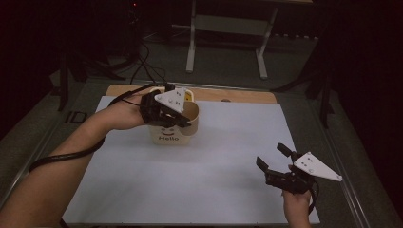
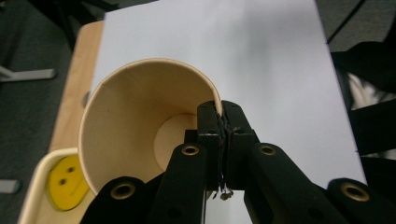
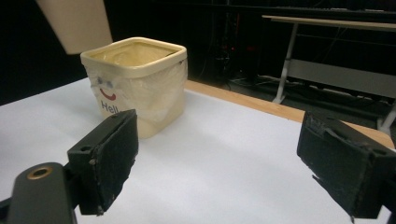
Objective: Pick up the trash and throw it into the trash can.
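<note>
The right gripper [image 1: 276, 161] sits nearest the camera, low at the near right corner of the white sheet [image 1: 237, 142], its jaws spread wide with nothing between them. Well apart from it, toward the far left of the sheet, the left gripper [image 2: 221, 122] has its jaws pressed together on the rim of a paper cup [image 2: 140, 126], pinching the thin wall from inside and outside. The cup is held off the table and tipped on its side, just above and against the open top of a cream square tub [image 1: 167, 135] that stands on the sheet and bears a smile and the word "Hello". The cup looks empty: its bare base shows down the inside. In the tub, a yellow smiley disc [image 2: 67, 183] lies at the bottom, and a thin clear liner seems to wrap its walls in the right gripper view; what else it holds cannot be told. The main risk appears to be the grip itself: a pinch on one spot of a soft paper rim could crease it or let the cup swing and slip. If released here, the tilted cup might catch the tub's edge and roll off across the sheet instead of dropping in, and a nudge could shift the light tub.
</note>
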Demonstrator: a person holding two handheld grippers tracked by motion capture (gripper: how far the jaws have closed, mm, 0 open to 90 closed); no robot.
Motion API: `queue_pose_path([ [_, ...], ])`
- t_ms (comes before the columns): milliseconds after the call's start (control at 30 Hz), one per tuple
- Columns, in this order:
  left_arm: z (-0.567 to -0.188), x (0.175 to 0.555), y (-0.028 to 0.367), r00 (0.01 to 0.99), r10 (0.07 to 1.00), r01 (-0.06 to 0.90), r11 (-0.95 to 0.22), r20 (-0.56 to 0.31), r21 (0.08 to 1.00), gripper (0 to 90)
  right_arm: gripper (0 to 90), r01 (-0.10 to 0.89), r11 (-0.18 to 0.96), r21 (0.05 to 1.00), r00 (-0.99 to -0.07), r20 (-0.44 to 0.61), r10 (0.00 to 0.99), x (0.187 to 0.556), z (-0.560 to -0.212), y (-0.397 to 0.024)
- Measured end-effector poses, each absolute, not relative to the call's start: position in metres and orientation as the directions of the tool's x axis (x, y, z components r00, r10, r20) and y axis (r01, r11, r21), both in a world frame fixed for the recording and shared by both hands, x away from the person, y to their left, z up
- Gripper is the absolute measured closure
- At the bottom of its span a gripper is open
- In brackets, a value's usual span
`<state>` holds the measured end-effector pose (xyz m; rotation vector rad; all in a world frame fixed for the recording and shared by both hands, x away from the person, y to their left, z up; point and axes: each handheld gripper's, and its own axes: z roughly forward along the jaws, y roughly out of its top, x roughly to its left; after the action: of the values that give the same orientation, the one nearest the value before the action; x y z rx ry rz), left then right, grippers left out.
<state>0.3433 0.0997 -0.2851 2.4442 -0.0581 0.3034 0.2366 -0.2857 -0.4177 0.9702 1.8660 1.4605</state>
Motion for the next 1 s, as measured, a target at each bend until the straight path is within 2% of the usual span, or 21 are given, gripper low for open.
queue_pose_path([
  [1000,-0.280,0.407,0.123,0.951,0.178,-0.010,-0.800,0.254,0.599,89.0,12.5,0.201,0.151,0.968,-0.577,-0.007,0.817,0.237,-0.420,-0.284],
])
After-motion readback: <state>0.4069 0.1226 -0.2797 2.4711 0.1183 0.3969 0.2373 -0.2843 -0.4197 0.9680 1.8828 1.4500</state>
